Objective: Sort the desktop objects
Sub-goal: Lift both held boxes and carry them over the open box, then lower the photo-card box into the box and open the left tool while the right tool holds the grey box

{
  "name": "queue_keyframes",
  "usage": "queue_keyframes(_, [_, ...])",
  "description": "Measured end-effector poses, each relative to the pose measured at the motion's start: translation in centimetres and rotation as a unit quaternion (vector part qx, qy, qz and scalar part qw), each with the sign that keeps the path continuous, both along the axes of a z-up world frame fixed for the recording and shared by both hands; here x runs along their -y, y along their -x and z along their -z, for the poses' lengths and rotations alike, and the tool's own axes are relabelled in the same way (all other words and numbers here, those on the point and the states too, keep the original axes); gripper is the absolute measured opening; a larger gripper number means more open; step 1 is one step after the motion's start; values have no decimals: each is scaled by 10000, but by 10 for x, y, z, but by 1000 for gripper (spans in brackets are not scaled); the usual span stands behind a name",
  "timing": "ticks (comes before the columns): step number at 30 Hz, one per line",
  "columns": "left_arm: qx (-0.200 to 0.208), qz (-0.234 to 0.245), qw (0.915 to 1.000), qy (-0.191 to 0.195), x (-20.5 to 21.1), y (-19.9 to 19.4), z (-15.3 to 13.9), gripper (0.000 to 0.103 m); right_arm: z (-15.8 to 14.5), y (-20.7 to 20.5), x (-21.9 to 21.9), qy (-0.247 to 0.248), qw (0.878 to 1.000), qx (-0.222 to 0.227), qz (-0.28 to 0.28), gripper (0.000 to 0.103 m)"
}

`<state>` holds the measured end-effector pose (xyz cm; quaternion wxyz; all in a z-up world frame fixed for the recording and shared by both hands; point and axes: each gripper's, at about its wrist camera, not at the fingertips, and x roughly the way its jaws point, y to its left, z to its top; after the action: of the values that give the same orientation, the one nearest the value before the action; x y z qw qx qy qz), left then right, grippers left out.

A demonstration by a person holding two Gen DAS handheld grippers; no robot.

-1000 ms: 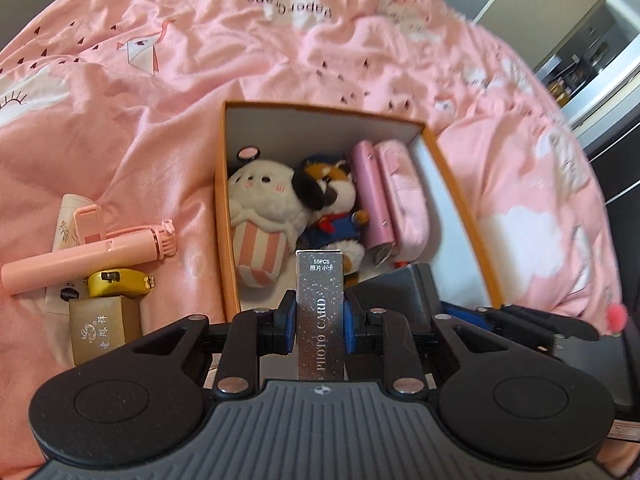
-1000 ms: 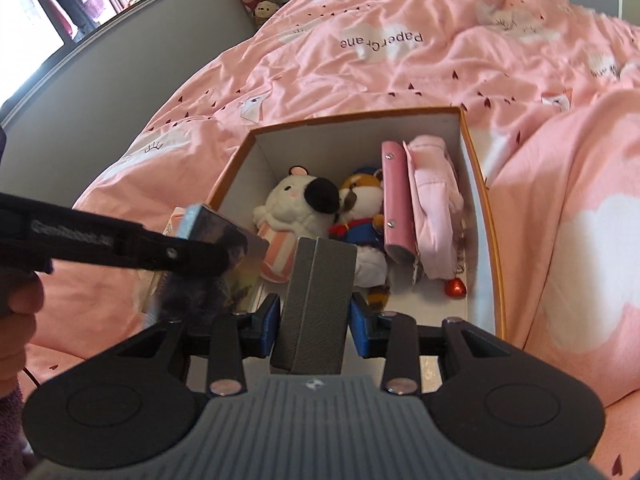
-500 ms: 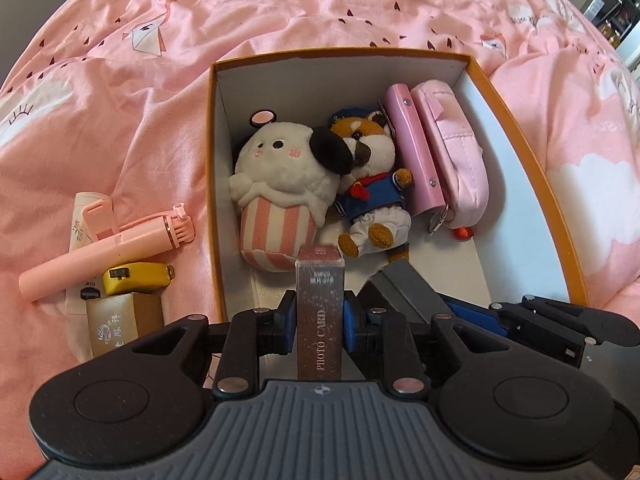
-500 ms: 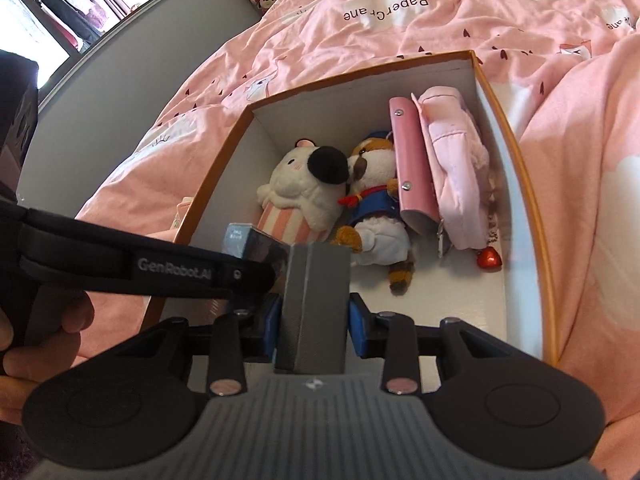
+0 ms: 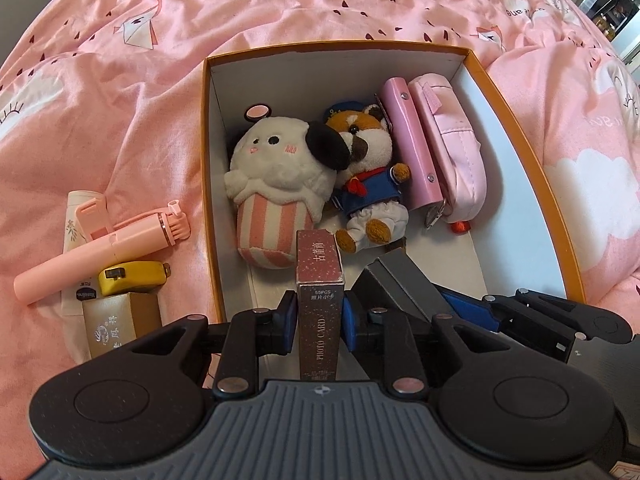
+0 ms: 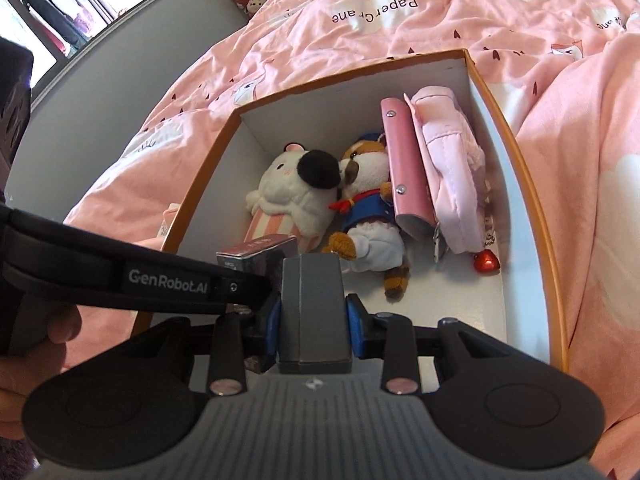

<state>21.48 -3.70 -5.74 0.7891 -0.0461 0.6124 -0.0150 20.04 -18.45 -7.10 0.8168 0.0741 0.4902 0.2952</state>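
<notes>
The lower end of the photo card box [image 5: 320, 312] is hidden behind the left gripper [image 5: 320, 318] body. The near floor of the orange box [image 6: 532, 216] is covered by both grippers. The grey box [image 6: 313, 312] is masked at its base. The cream tube [image 5: 76, 216] is largely buried under the pink selfie stick [image 5: 100, 246]. Print on the gold box [image 5: 116, 322] is too small to be read.

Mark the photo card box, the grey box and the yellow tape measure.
photo card box [image 5: 320, 320]: left wrist view, labelled face.
grey box [image 6: 313, 312]: right wrist view, top face.
yellow tape measure [image 5: 132, 278]: left wrist view, casing.
</notes>
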Motion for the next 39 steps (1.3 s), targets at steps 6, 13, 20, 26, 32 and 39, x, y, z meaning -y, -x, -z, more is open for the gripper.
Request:
queue_keyframes(6, [170, -215, 9983, 508, -14, 3, -9, 28, -1, 0, 0, 8, 10000, -1, 32, 35])
queue_keyframes(13, [898, -373, 9909, 926, -39, 20, -44, 29, -2, 0, -4, 98, 9999, -18, 22, 36])
queue_keyframes(20, [1439, -955, 9806, 928, -73, 44, -59, 29, -10, -9, -8, 262, 9993, 112, 222, 36])
queue_keyframes(26, [1384, -1228, 9765, 1110, -95, 60, -47, 29, -14, -15, -29, 606, 9973, 399, 121, 36])
queue_keyframes(32, [1276, -1389, 9734, 1298, -106, 69, -33, 29, -8, -9, -44, 968, 9947, 310, -182, 36])
queue_keyframes(39, [1342, -1380, 9700, 1487, -107, 74, -24, 29, -6, -3, -37, 946, 9953, 202, 107, 36])
